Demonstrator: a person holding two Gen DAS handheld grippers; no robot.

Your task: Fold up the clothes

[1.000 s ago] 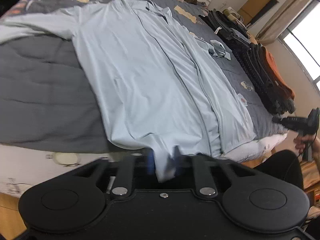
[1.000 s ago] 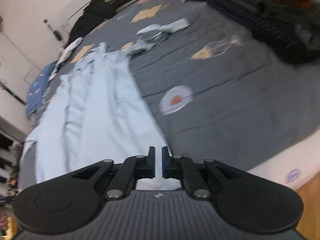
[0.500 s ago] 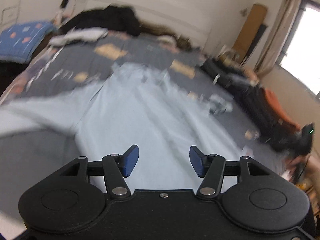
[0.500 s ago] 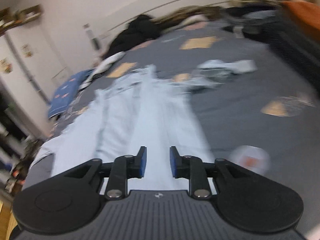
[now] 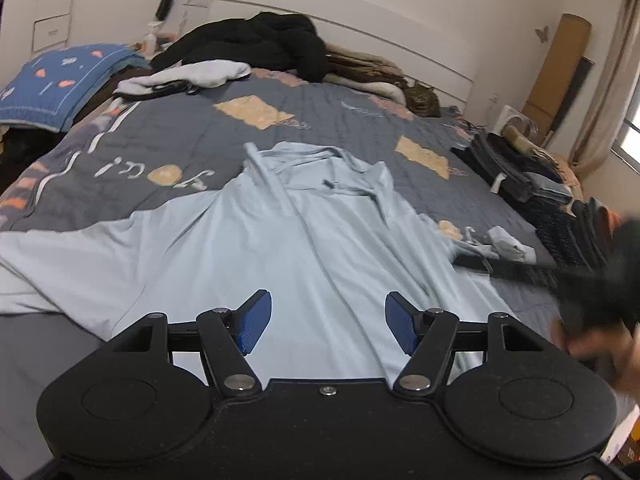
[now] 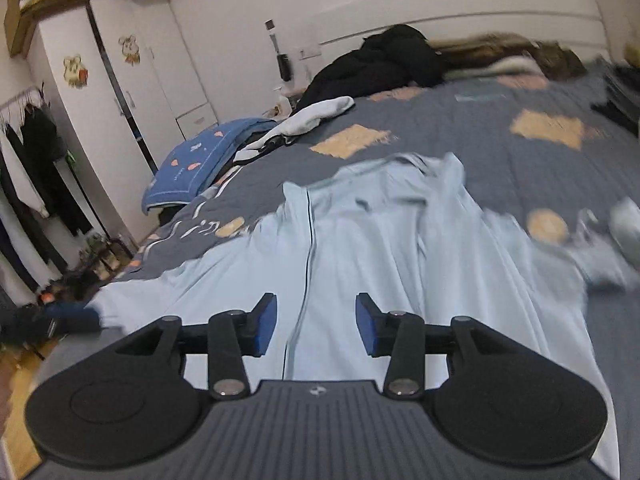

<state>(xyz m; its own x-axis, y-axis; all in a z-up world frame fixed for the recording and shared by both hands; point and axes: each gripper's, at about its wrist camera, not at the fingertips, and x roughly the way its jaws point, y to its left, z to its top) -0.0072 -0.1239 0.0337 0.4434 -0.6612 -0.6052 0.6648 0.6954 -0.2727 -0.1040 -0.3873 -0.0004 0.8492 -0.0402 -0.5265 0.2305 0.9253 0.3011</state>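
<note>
A pale blue long-sleeved shirt (image 5: 280, 240) lies spread flat on the grey bedspread (image 5: 340, 128), collar at the far end and hem toward me. One sleeve (image 5: 80, 256) stretches out to the left. My left gripper (image 5: 328, 320) hovers above the hem, open, with nothing between its blue pads. In the right wrist view the same shirt (image 6: 400, 260) shows its dark-piped placket. My right gripper (image 6: 316, 322) is open over that placket and holds nothing. At the right edge of the left wrist view a blurred hand and the other gripper (image 5: 600, 280) appear.
Folded dark clothes (image 5: 552, 192) are stacked along the bed's right side. A small crumpled pale garment (image 5: 504, 244) lies beside the shirt. A black jacket (image 5: 256, 44) and white garment (image 5: 192, 76) sit near the headboard. A blue quilt (image 6: 192, 164) and wardrobe (image 6: 120, 92) stand at left.
Both grippers let go of the shirt's hem and opened. They lifted and tilted up, so the whole bed and headboard now show. The shirt lies flat.
</note>
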